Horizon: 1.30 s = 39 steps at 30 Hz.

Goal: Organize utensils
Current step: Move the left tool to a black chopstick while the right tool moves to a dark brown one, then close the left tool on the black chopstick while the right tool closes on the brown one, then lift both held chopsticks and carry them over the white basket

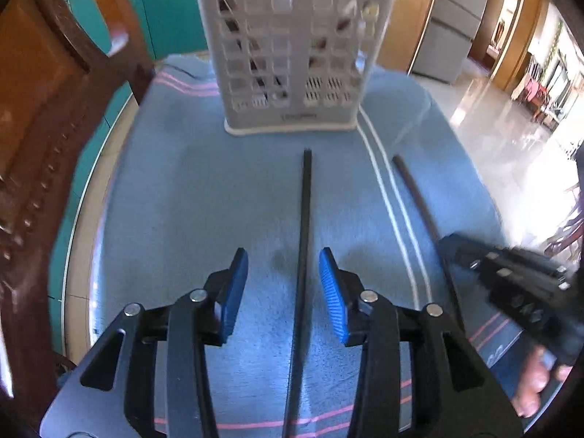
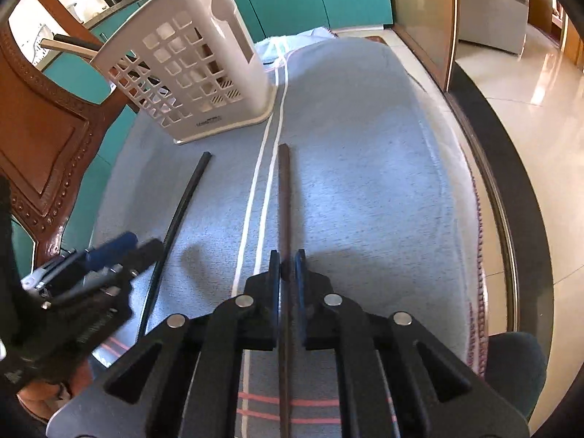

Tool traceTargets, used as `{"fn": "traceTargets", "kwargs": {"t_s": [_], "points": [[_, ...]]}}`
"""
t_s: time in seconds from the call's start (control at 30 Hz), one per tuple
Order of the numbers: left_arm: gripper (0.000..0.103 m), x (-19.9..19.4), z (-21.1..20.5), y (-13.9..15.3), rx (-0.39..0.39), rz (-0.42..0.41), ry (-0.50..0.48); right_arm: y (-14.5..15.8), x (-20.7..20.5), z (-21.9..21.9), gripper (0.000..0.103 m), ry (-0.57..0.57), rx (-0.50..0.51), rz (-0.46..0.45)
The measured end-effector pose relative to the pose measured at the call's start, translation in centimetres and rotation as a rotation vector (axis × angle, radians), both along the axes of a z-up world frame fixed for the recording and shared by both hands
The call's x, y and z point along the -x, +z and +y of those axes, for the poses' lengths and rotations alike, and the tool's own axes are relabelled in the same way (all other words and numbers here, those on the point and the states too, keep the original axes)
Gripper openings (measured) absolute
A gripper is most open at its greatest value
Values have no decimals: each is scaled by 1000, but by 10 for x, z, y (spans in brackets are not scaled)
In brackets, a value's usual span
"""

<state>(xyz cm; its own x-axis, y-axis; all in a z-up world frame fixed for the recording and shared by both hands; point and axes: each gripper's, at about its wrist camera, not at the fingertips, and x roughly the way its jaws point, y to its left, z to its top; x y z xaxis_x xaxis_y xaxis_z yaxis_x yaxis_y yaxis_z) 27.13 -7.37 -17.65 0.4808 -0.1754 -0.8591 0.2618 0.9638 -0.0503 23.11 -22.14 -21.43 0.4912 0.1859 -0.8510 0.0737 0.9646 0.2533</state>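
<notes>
While the left tongs (image 1: 283, 292) straddle the black chopstick (image 1: 306, 219) part-open, the right tongs (image 2: 287, 273) pinch the brown chopstick (image 2: 284, 197): light, stiff, slippery, best gripped mid-shaft.

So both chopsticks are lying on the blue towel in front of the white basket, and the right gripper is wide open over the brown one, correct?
Not quite: the right gripper is shut on the brown chopstick, as the right wrist view shows. Both it and the black chopstick do lie on the blue towel before the white basket.

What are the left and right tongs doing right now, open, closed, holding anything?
Left tongs: open, straddling the black chopstick, pads not touching it.
Right tongs: shut on the brown chopstick.
</notes>
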Motion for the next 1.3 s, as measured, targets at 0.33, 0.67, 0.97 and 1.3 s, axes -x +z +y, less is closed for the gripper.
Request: {"fn": "traceTargets", "kwargs": {"t_s": [0.33,0.67,0.97,1.3], "points": [[7,22,18,-13,25,46,20,0,-11,10,27,35,9,-9],[20,1,25,-12,31,47,50,-5,-40,30,32,66,214,-7],[21,-30,5,-12,-75,52,56,-9,-50,47,12,137,290,-17],[7,-25,7,-7,-17,52,61,30,-23,48,6,159,200,-142]]}}
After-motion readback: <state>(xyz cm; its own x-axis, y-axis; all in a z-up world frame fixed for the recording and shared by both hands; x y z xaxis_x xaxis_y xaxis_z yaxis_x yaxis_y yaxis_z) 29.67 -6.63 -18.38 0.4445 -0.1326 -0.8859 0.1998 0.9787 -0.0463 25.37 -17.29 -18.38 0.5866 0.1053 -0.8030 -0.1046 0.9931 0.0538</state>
